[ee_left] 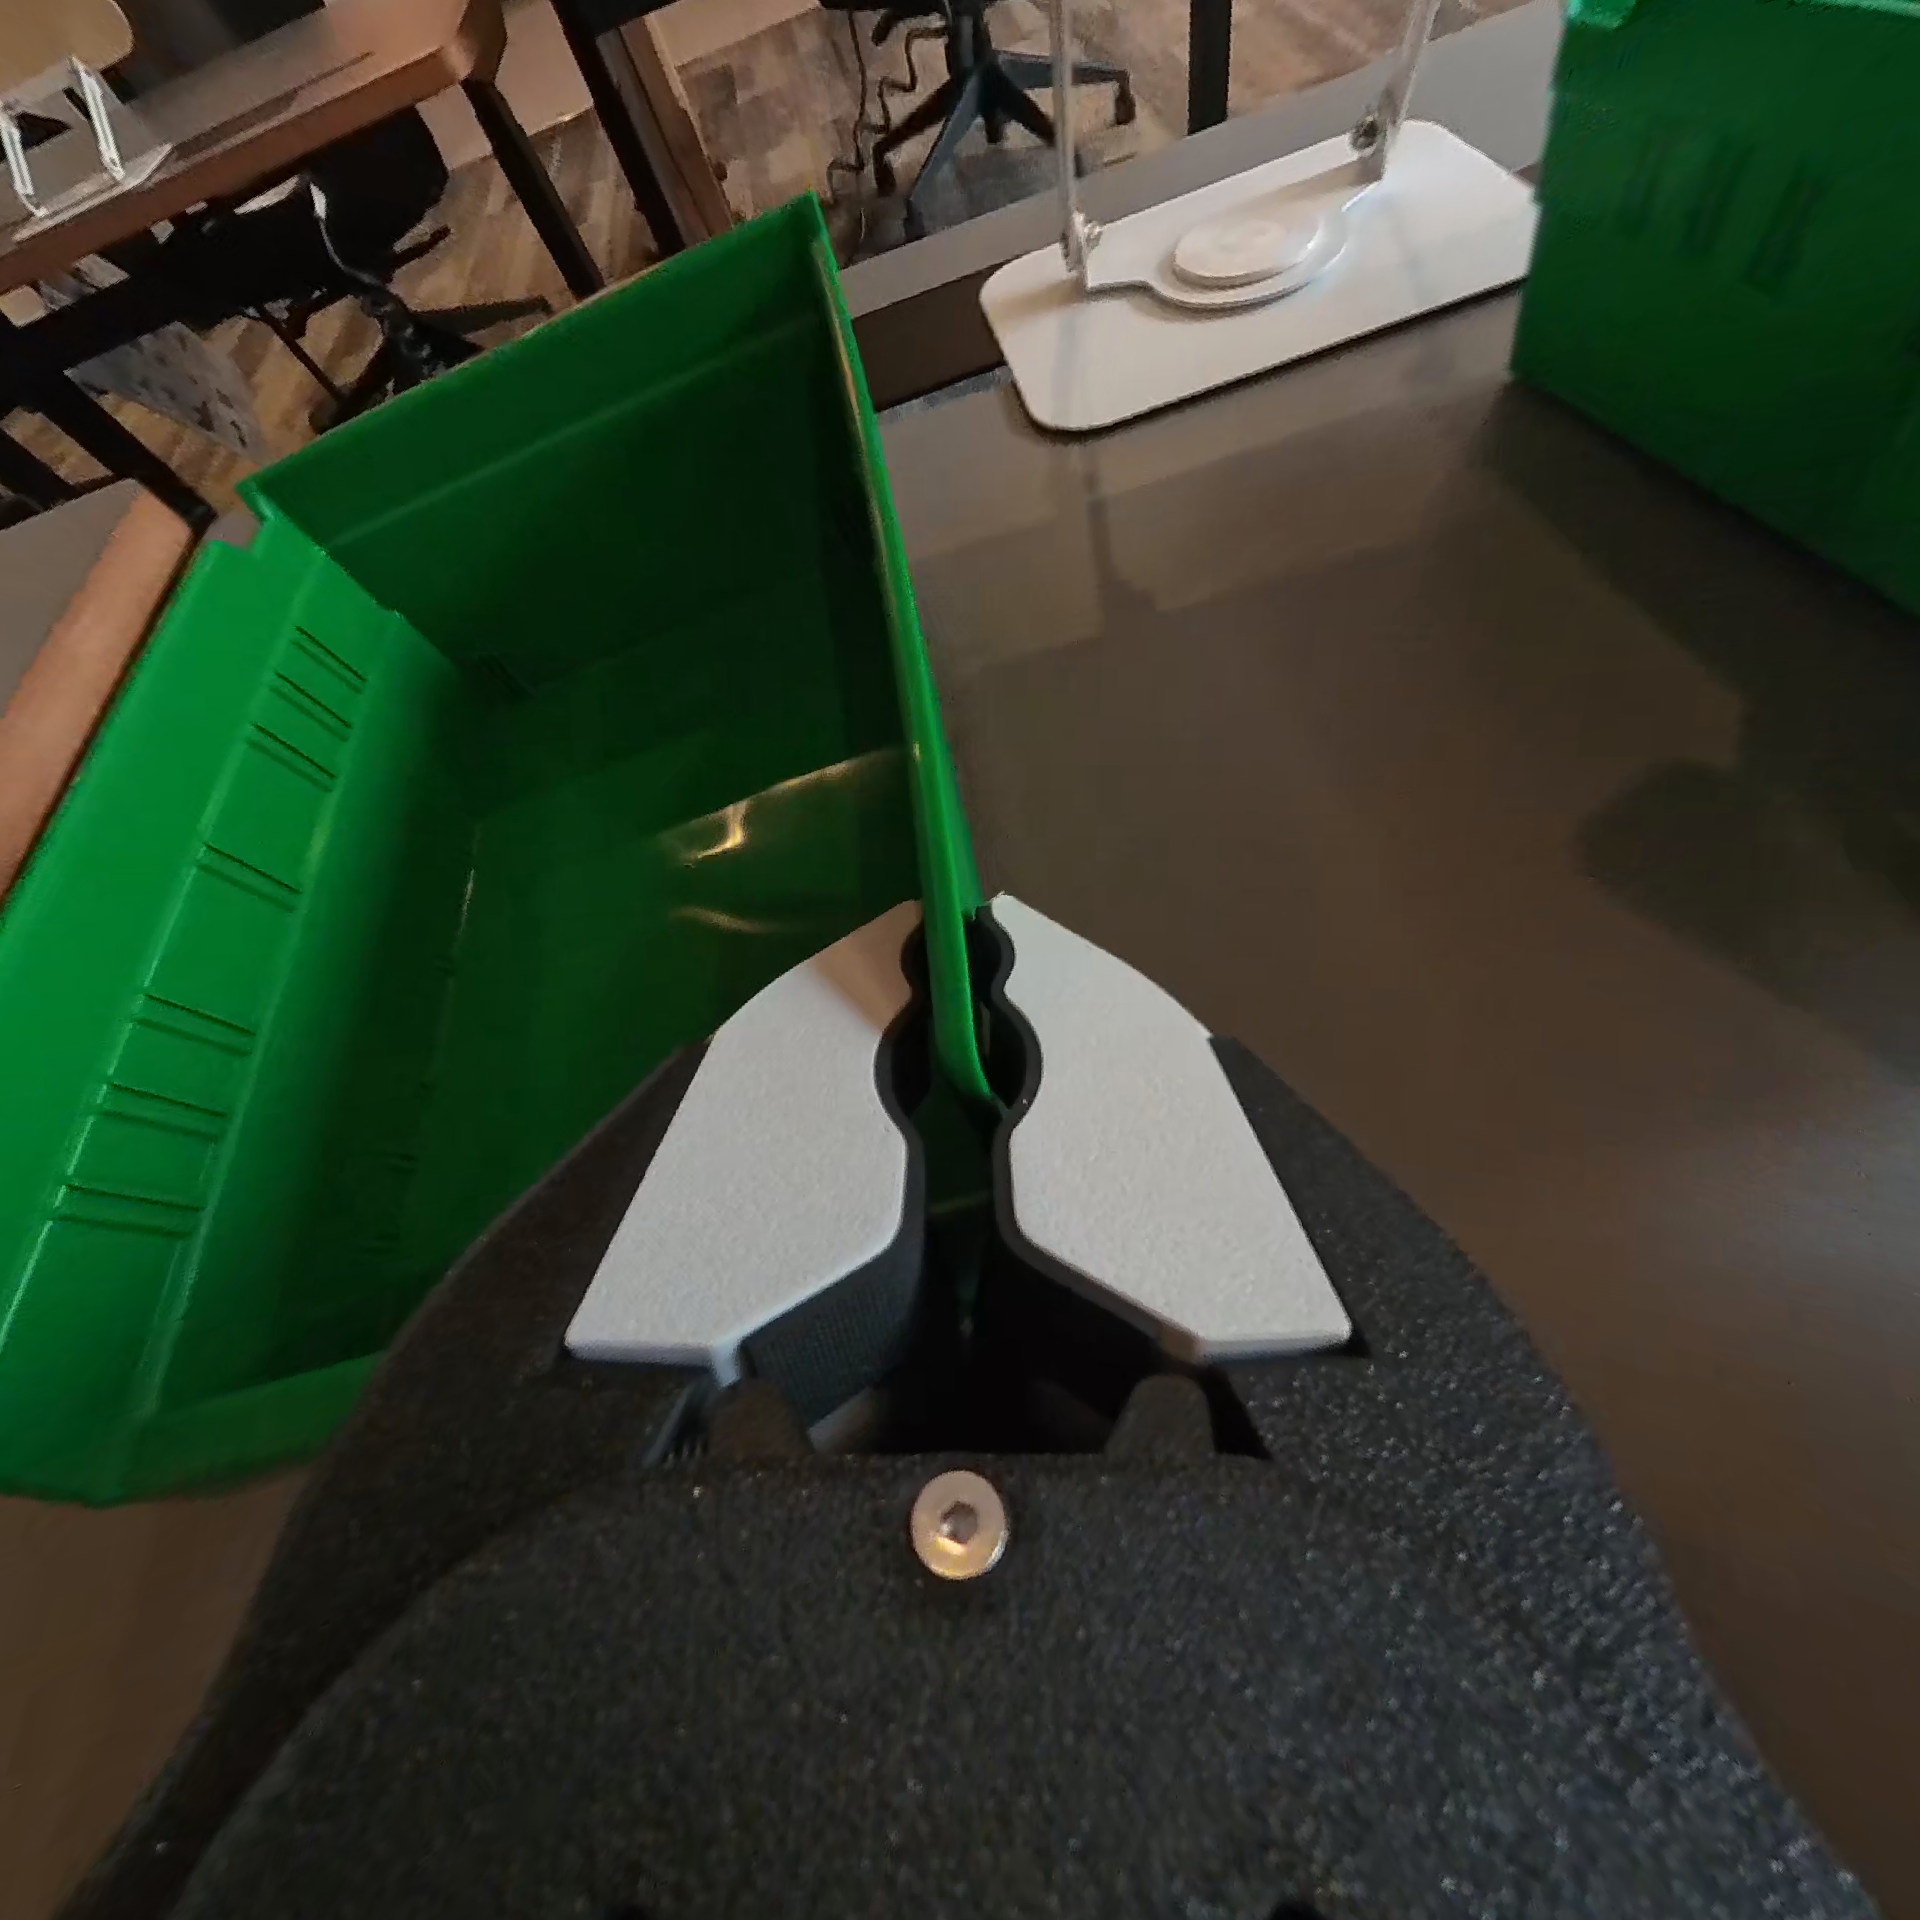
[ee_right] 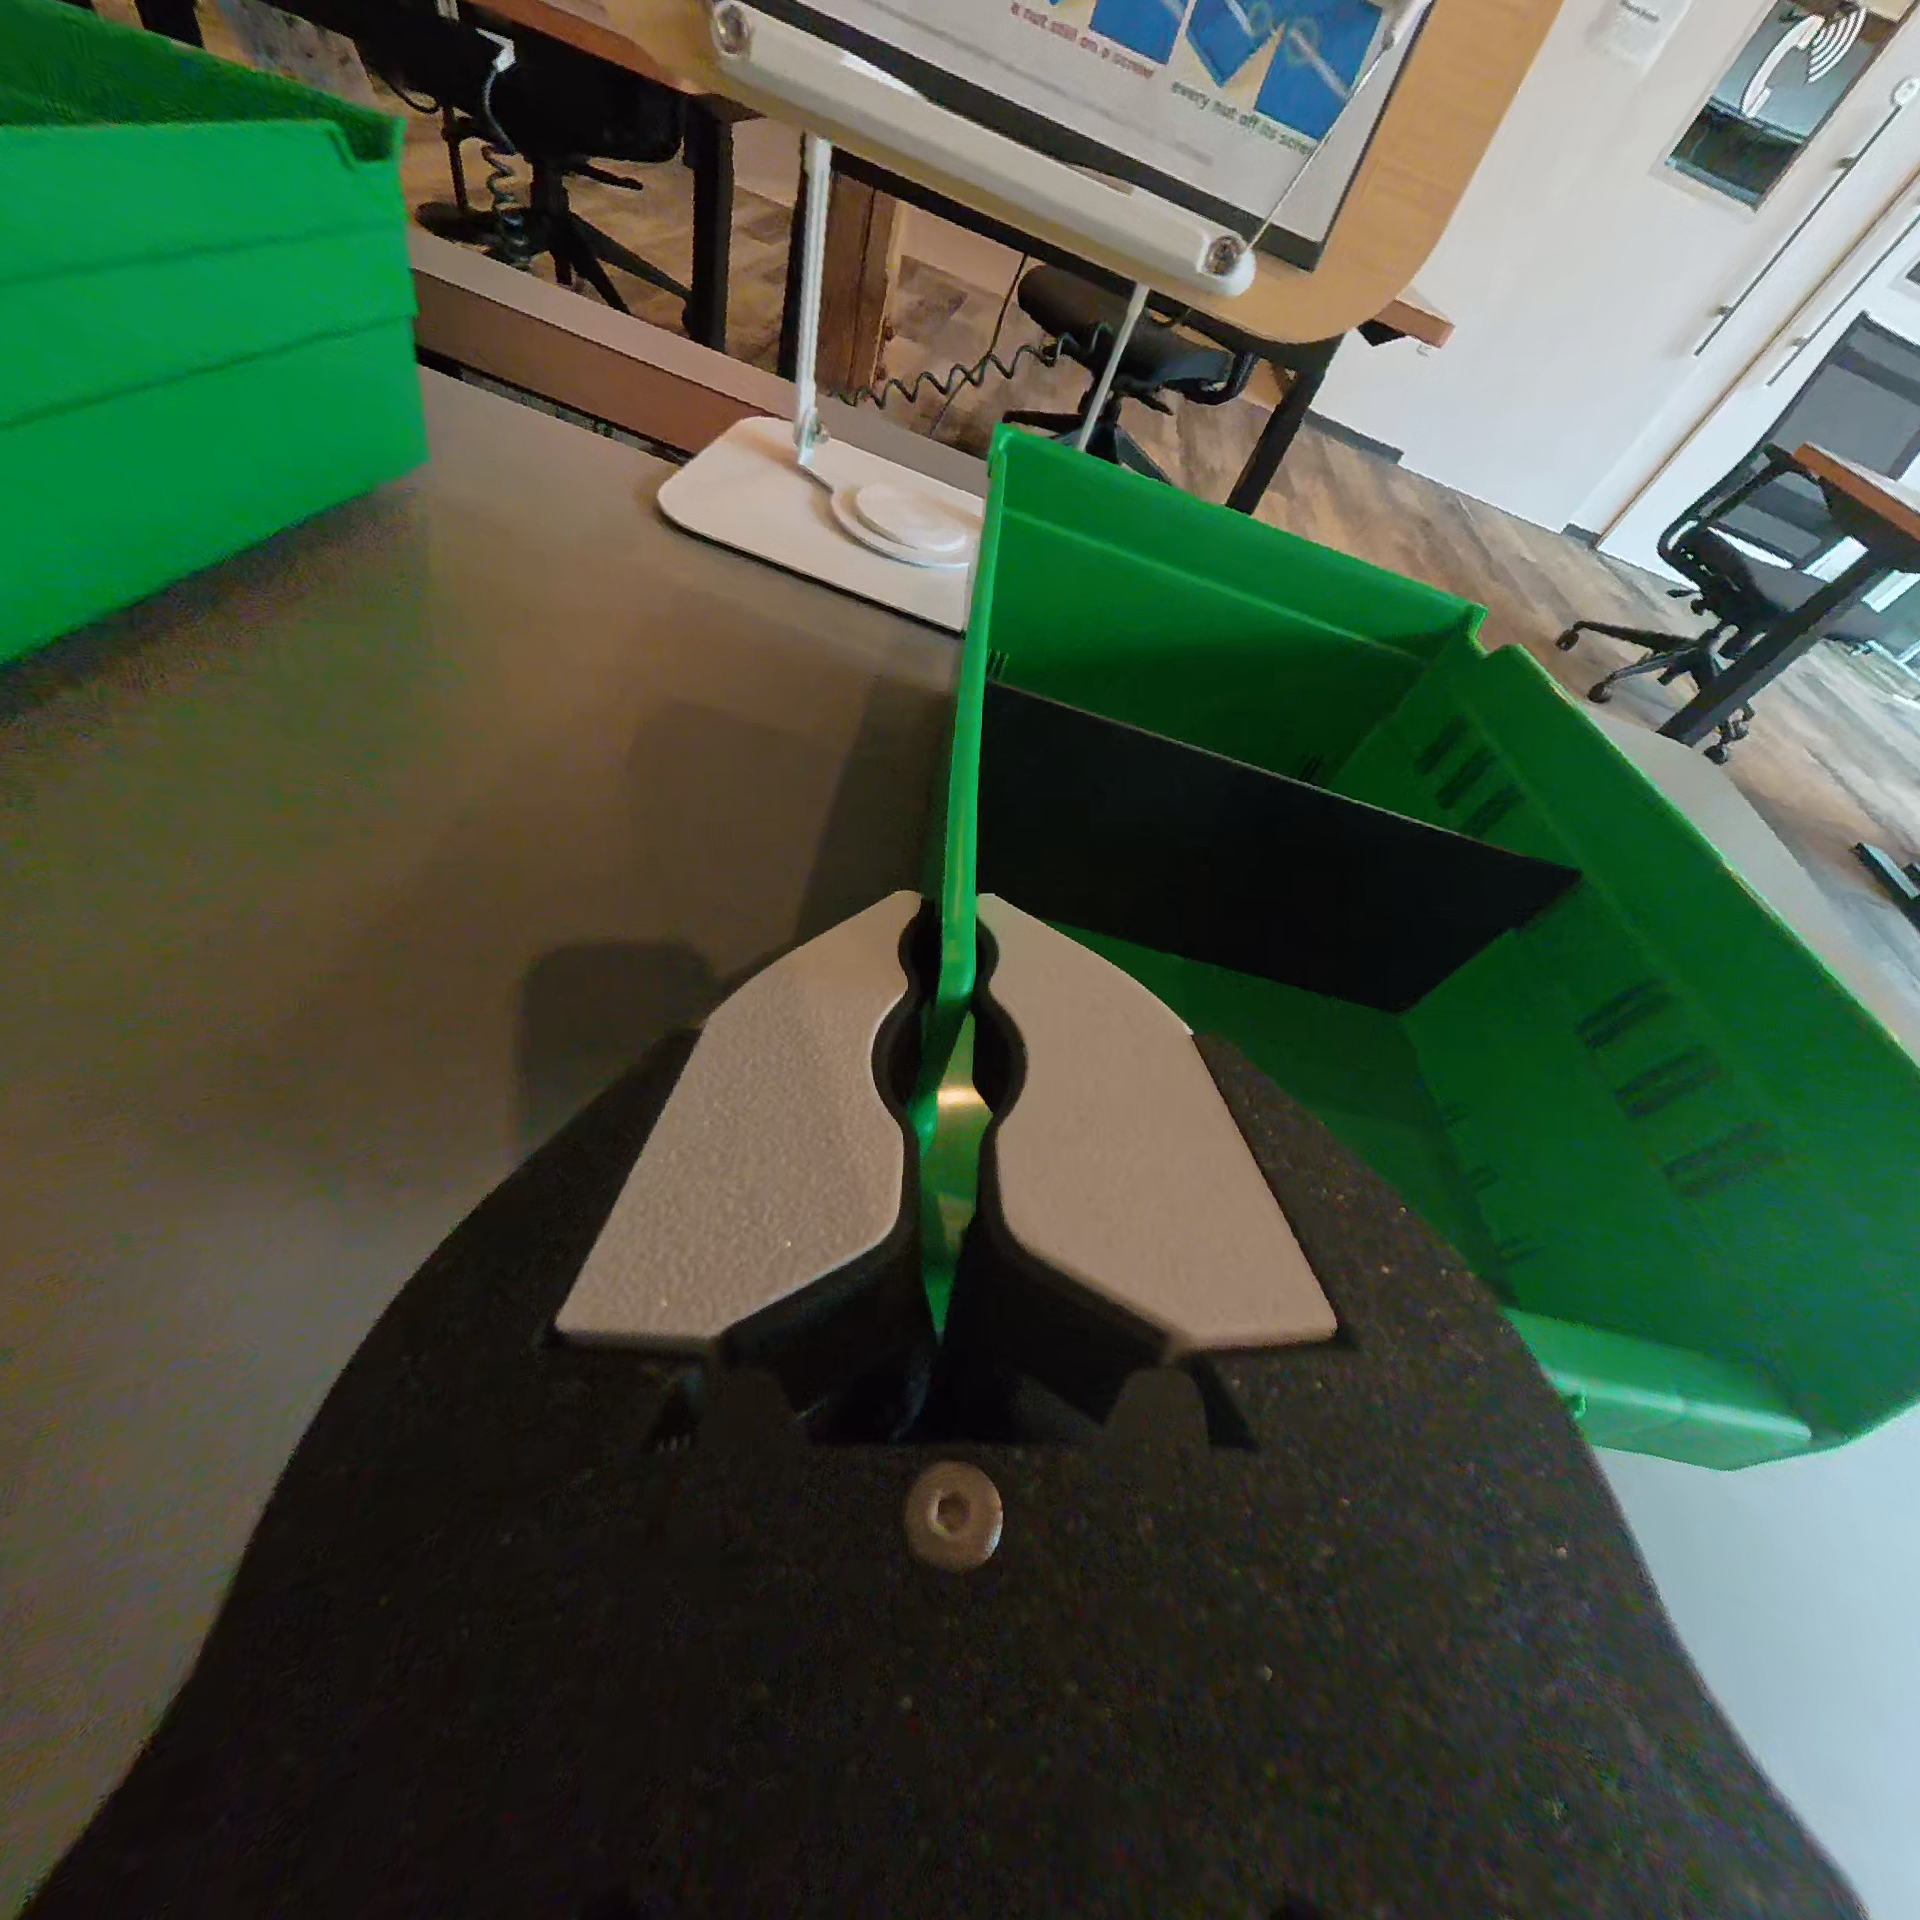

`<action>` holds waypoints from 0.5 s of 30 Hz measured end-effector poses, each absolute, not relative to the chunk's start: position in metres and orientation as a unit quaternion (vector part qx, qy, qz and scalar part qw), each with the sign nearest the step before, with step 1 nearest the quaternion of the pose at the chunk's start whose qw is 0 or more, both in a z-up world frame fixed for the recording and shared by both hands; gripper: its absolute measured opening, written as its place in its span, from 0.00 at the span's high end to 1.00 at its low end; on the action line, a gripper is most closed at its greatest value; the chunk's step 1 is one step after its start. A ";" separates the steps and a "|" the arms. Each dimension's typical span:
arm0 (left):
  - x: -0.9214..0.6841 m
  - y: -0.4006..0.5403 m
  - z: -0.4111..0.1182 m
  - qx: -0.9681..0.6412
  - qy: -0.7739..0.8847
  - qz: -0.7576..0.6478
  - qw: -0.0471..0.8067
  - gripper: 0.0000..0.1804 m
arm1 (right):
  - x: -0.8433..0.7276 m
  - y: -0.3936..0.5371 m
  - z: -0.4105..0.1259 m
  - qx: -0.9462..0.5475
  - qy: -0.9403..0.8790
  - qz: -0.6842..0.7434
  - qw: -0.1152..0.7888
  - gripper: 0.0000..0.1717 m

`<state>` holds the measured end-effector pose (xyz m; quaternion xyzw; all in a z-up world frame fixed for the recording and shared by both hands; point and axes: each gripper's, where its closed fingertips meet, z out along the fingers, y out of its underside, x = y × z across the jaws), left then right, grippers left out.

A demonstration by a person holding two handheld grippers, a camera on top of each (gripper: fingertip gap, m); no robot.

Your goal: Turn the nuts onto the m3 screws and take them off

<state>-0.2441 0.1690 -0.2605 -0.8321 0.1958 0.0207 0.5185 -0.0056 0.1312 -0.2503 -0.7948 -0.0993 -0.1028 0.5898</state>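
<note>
Left wrist cam: your left gripper (ee_left: pixel 951 997) was clamped on the right wall of a green bin (ee_left: pixel 312 935), its inside bare. Right wrist cam: right gripper (ee_right: pixel 951 987) pinched the left wall of another green bin w/ black divider (ee_right: pixel 1247 852). Couldn't spot nuts or screws anywhere.

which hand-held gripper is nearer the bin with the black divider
Right. The right hand-held gripper is clamped on the side wall of the bin with the black divider. The left hand-held gripper grips the wall of another, divider-less green bin.
</note>
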 end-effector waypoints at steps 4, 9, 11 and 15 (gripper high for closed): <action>-0.228 0.167 -0.266 -0.832 0.199 0.012 0.518 0.97 | -0.019 0.134 -0.252 -0.794 -0.097 -0.111 0.590 0.99; -0.202 0.166 -0.271 -0.828 0.221 0.020 0.515 0.97 | -0.031 0.137 -0.254 -0.791 -0.091 -0.113 0.595 0.99; -0.191 0.165 -0.271 -0.825 0.233 0.019 0.514 0.96 | -0.033 0.138 -0.255 -0.790 -0.085 -0.108 0.597 0.99; -0.168 0.165 -0.273 -0.823 0.246 0.012 0.512 0.96 | -0.036 0.139 -0.257 -0.788 -0.084 -0.109 0.601 0.98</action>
